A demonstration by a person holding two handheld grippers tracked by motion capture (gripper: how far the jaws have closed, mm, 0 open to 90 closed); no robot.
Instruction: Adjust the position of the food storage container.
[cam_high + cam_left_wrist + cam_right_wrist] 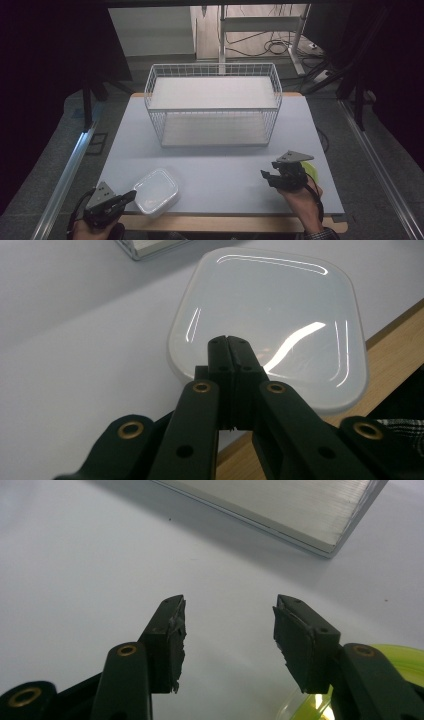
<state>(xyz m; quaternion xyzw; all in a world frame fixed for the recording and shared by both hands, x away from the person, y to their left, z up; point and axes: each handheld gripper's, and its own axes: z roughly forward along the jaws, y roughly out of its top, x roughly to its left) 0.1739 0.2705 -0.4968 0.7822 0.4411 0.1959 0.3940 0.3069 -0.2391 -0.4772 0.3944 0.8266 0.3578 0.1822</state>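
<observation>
At the table's near edge, our left gripper (pixel 131 196), jaws pressed together, touches the lidded box (pixel 156 191). Our right gripper (pixel 268 176) hovers with jaws spread above a green disc (pixel 311 171). Beyond stands the wire basket (pixel 214 72).

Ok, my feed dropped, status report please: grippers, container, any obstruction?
Left gripper shut, over the translucent lidded container at table's near edge. Right gripper open, holding nothing, yellow-green object beside it. Nothing blocking.
</observation>
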